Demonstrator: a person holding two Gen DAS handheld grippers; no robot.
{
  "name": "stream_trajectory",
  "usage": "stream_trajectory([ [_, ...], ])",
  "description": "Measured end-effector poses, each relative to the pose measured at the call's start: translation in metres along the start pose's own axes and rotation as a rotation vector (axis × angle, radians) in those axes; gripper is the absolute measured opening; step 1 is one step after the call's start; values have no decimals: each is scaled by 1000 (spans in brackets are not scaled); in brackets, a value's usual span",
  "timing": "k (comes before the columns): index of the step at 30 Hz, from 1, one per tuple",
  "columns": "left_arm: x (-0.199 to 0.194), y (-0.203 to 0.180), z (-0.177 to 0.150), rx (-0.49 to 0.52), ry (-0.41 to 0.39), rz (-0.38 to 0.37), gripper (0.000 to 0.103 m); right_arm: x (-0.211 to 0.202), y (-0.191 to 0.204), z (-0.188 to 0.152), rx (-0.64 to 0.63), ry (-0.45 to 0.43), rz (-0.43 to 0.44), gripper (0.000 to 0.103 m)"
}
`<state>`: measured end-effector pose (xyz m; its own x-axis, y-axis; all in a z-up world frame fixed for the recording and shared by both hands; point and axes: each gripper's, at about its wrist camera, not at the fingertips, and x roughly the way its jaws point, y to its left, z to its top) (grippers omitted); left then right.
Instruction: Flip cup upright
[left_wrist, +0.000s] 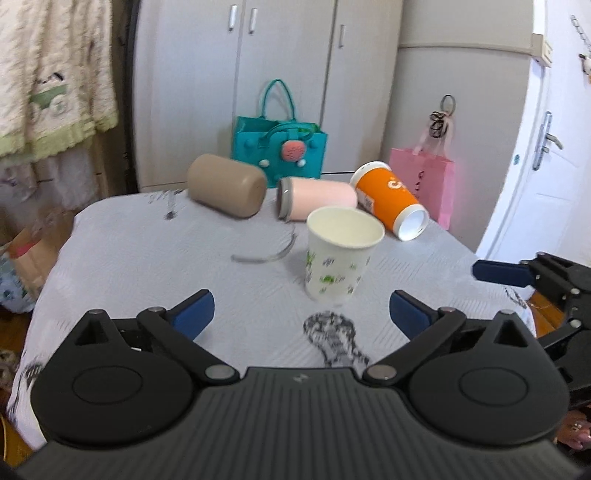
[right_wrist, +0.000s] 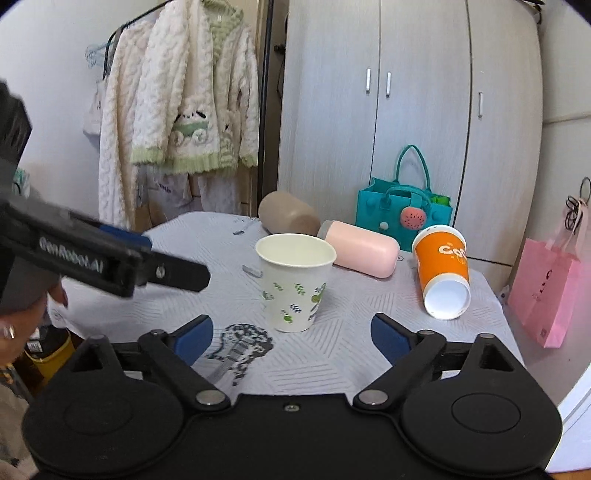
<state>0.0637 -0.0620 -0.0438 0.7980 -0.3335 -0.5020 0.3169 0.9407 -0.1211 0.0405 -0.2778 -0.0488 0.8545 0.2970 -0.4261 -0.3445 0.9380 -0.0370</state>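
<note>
The white paper cup (left_wrist: 341, 254) with green leaf print stands upright, mouth up, on the counter (left_wrist: 147, 251), near the middle and just ahead of both grippers. The left gripper (left_wrist: 301, 308) has its fingers spread wide and holds nothing; the right gripper (right_wrist: 291, 334) likewise has its fingers wide apart and empty, the cup sitting beyond the gap between them and touching neither.

By the look of it, this cup's flip is already done and the step in hand is the release or pull-back. Three other vessels lie on their sides farther back: a tan tumbler (left_wrist: 227, 184) at far left, a pink bottle (left_wrist: 317, 197) in the middle, and an orange cup (left_wrist: 389, 201) at far right, its white base turned toward the cameras. If the task covers these too, the next move probably calls for reaching past the standing cup without knocking it, closing on one of the lying vessels across its body, and tipping it onto its base.

The left view is motion-blurred, so the cup's foot and the print under it are hard to read. The lying vessels' far ends are hidden, so I cannot tell whether the tan and pink ones have lids. In the right view the left gripper is cut off at the frame edge.
</note>
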Motion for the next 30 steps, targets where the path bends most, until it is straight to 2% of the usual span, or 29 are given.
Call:
stream_trajectory([
  [3,-8,1,-10,-29,12,46,103,-7,4,-5,42,-8,-19,102],
  [9,-23,2,-24,-51,46,159,103,-23,12,-8,86,-27,-100,103],
  [13,-40,5,-26,-76,20,170,103,-39,21,-6,52,-43,-181,103],
  [20,-63,1,-26,-63,-10,211,103,-59,29,-10,58,-53,-253,103],
  [26,-71,-3,-25,-48,-20,219,103,-55,27,-14,98,-28,-244,103],
  [30,-73,-7,-28,-45,4,250,103,-52,26,-15,122,-18,-241,103],
])
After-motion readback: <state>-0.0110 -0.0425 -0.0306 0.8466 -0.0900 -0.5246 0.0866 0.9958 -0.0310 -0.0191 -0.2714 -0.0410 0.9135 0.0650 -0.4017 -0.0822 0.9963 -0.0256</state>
